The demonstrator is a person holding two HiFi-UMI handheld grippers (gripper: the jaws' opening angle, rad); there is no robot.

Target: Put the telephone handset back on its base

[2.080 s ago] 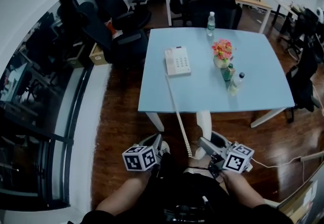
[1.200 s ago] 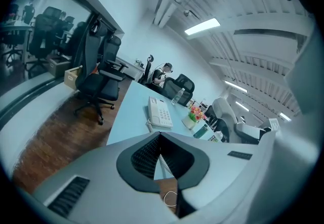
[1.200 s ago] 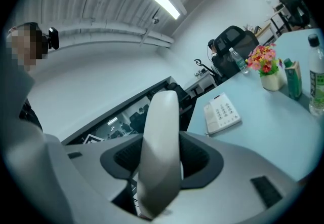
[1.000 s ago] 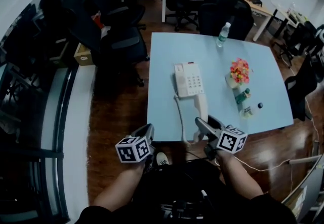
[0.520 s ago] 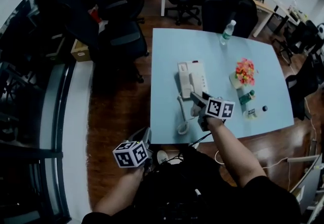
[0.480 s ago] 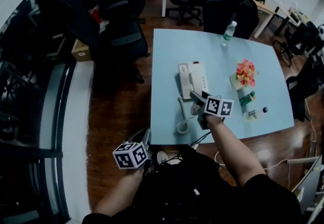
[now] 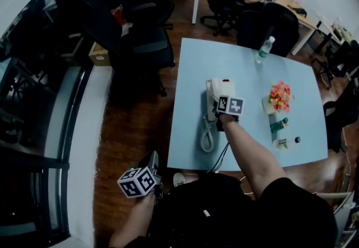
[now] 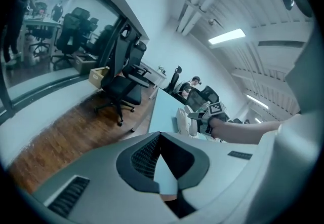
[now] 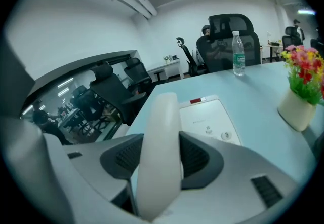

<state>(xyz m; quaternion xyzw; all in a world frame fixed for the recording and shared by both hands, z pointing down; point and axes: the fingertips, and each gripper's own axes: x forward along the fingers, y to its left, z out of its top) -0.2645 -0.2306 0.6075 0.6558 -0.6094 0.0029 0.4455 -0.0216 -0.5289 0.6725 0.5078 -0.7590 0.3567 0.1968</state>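
Over the blue table (image 7: 247, 56), the right gripper (image 7: 216, 100) squeezes the white handset (image 9: 159, 152) tight. A moment ago it was down by the table's near edge. Now the handset is right by the left side of the base (image 9: 210, 116). I think it just needs setting down. The left gripper (image 7: 150, 161) hangs low, pinched together on nothing.

In the head view the right gripper (image 7: 220, 108) covers most of the handset (image 7: 210, 97) and the keypad of the telephone base (image 7: 223, 85), so contact between handset and cradle cannot be told. In the right gripper view the handset's near end hides behind the 2 jaws, and the picture's right edge cuts the flower vase (image 9: 297, 110).
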